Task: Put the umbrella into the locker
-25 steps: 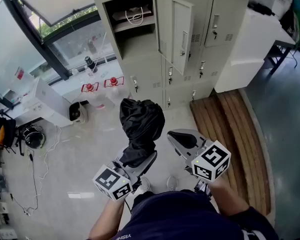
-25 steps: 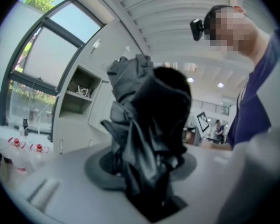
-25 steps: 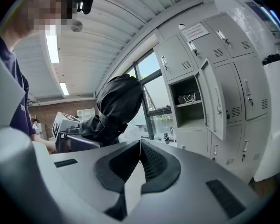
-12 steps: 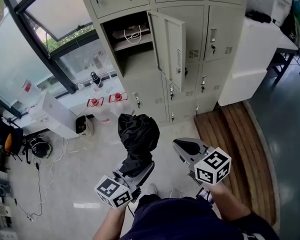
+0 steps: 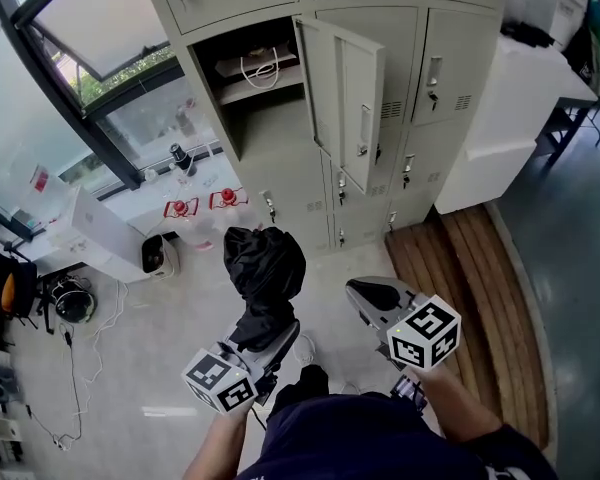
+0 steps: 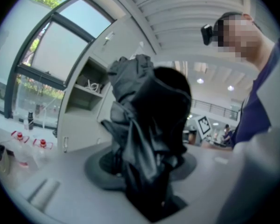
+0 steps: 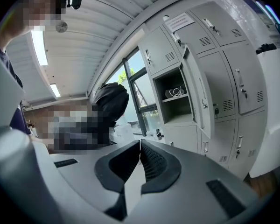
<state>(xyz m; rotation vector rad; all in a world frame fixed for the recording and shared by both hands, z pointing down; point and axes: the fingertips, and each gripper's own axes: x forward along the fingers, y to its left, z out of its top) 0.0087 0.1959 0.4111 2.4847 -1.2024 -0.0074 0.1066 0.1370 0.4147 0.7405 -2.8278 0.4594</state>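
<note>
Workplace locker room: grey metal lockers (image 5: 450, 68) (one open); tall windows (image 5: 90, 13).

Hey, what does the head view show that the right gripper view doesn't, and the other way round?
Only the head view: the left gripper clamped on the lower end of the black umbrella, both marker cubes, and loose cables on the floor. Only the right gripper view: the right gripper with its jaws pressed together and nothing between them, plus a ceiling light strip. Both: the black umbrella, the open locker with its door swung out, and a white cord on its shelf.
</note>
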